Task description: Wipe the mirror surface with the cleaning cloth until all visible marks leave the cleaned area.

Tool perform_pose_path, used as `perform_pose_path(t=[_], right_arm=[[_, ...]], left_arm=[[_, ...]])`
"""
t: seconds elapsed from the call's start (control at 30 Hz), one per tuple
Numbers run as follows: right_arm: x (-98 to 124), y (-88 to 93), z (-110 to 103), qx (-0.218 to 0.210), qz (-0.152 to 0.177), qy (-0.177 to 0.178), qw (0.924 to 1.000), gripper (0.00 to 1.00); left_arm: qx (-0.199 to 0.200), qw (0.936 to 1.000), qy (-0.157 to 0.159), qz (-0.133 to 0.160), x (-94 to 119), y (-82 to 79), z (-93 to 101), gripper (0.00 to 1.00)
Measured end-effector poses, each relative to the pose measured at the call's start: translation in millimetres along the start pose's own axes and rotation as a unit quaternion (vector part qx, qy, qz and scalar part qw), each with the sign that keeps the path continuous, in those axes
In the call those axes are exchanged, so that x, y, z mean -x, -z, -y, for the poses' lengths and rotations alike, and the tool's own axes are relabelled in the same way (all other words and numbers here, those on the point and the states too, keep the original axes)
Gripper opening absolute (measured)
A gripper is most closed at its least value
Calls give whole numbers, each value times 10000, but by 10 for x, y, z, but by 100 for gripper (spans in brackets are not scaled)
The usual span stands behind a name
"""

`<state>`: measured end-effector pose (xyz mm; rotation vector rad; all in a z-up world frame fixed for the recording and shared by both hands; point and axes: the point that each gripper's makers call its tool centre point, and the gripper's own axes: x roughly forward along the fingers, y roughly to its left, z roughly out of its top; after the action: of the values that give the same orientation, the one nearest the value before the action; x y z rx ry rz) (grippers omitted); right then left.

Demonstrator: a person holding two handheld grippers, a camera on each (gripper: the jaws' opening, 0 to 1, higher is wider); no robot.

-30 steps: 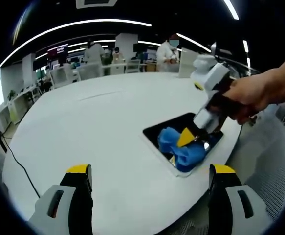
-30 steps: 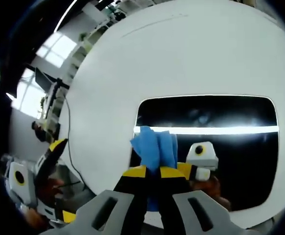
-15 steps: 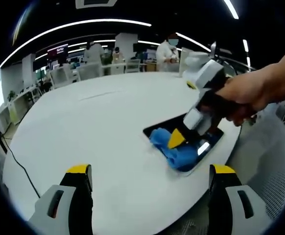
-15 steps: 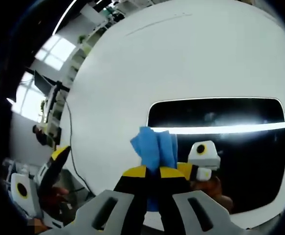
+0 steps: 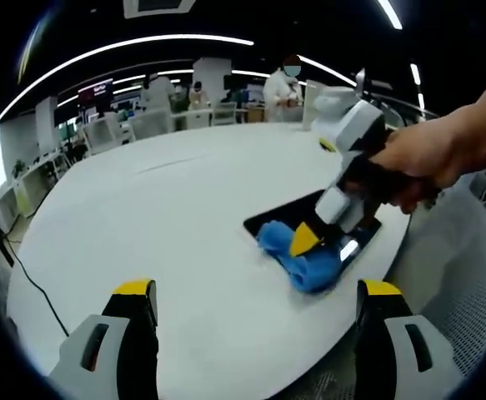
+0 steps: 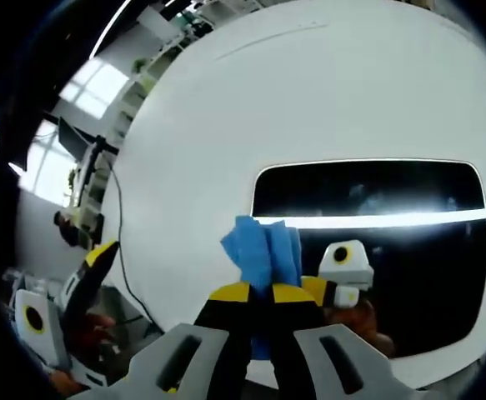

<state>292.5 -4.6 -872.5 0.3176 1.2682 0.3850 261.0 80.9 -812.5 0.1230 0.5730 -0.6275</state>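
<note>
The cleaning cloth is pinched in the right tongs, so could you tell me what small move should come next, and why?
Probably sweep the right tongs and blue cloth across the mirror: the cloth sits at its near edge, most of the glass lying beyond.

Large round white bench (image 5: 167, 217), bare matte top. Behind it, an open office: people in white coats (image 5: 286, 86), white desks and chairs (image 5: 109, 127), long curved ceiling light strips (image 5: 126, 46). Black cable (image 5: 26, 275) hangs past the bench's left edge; bright windows (image 6: 92, 79) beyond.
</note>
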Motion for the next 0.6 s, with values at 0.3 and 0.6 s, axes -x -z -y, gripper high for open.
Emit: perform_pose_path(t=[0.3, 0.6], right_arm=[[-11, -8, 2, -130, -62, -71, 9999, 1], [-11, -9, 0, 23, -67, -38, 10000, 1]], left_arm=[[63, 10000, -47, -1, 12, 24, -48, 100], [126, 9999, 17, 77, 22, -8, -14, 100]])
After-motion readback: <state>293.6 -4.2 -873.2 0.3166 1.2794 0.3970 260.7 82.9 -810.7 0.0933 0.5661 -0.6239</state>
